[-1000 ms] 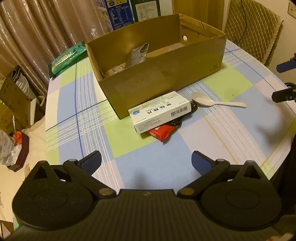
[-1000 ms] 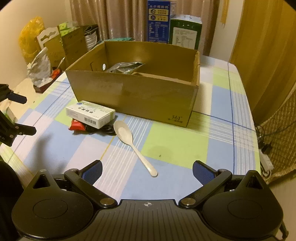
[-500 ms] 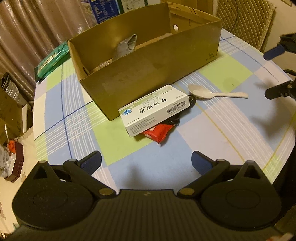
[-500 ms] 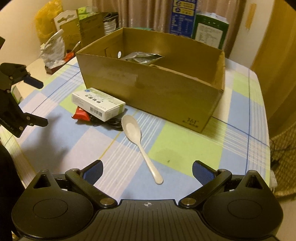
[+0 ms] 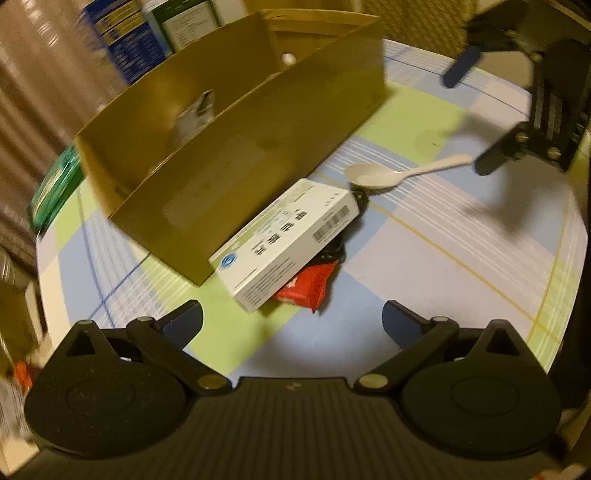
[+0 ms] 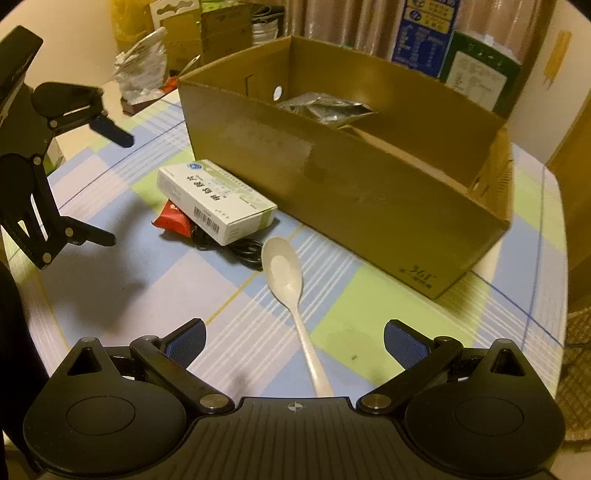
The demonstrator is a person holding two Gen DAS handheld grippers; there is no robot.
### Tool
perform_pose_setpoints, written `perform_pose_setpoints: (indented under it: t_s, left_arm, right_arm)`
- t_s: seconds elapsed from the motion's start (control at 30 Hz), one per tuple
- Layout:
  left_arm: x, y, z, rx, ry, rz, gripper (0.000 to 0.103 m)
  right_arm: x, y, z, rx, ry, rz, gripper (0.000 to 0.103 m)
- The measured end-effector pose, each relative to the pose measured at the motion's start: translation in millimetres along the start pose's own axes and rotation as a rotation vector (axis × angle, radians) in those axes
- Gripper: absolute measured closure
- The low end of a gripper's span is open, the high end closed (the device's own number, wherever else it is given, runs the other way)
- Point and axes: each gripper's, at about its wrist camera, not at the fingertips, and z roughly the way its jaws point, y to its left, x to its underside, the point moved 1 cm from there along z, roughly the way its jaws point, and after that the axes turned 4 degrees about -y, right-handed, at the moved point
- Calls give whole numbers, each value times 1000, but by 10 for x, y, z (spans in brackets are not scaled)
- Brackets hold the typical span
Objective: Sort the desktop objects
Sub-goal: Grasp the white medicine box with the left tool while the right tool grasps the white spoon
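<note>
On the checked bench (image 6: 388,306) in front of me sits an open cardboard box (image 6: 369,184) with a silver foil pouch (image 6: 325,109) inside it. Just beside the box's near wall lies a white medicine carton (image 6: 218,201), resting on top of a red packet (image 6: 171,218) and a black coiled cable (image 6: 245,251). A white spoon (image 6: 291,295) lies with its bowl near the cable, touching or nearly so, and its handle running back toward my right tool (image 6: 293,338). That tool is spread wide with nothing between its fingers; the spoon handle passes through the gap and I can't tell if anything touches it. My left tool (image 5: 291,321) is also wide apart and holding nothing, hovering just short of the carton (image 5: 288,240) and the red packet (image 5: 308,288). From the left wrist view, which is motion-blurred, the spoon (image 5: 399,175) is beyond the carton, and the right tool (image 5: 480,118) shows near the handle end. From the right wrist view the left tool (image 6: 110,184) shows at the left edge, fingers apart, near the carton. Behind the box stand a blue carton (image 6: 424,33) and a green carton (image 6: 480,77).
</note>
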Motion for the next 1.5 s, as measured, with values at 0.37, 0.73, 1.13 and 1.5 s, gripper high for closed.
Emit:
perform_pose_setpoints:
  t_s: [0.37, 0.73, 1.13, 1.5]
  left_arm:
    - [-141, -1, 273, 85, -44, 102, 2]
    - [-282, -7, 639, 134, 5, 156, 2]
    - [-121, -185, 601, 142, 10, 164, 2]
    - [-112, -271, 327, 233, 17, 71, 5]
  right_arm:
    - [-52, -15, 336, -53, 18, -8, 3]
    - [-145, -65, 651, -53, 23, -21, 22]
    - [-171, 4, 809, -67, 35, -52, 53]
    - [-63, -31, 723, -83, 56, -39, 77]
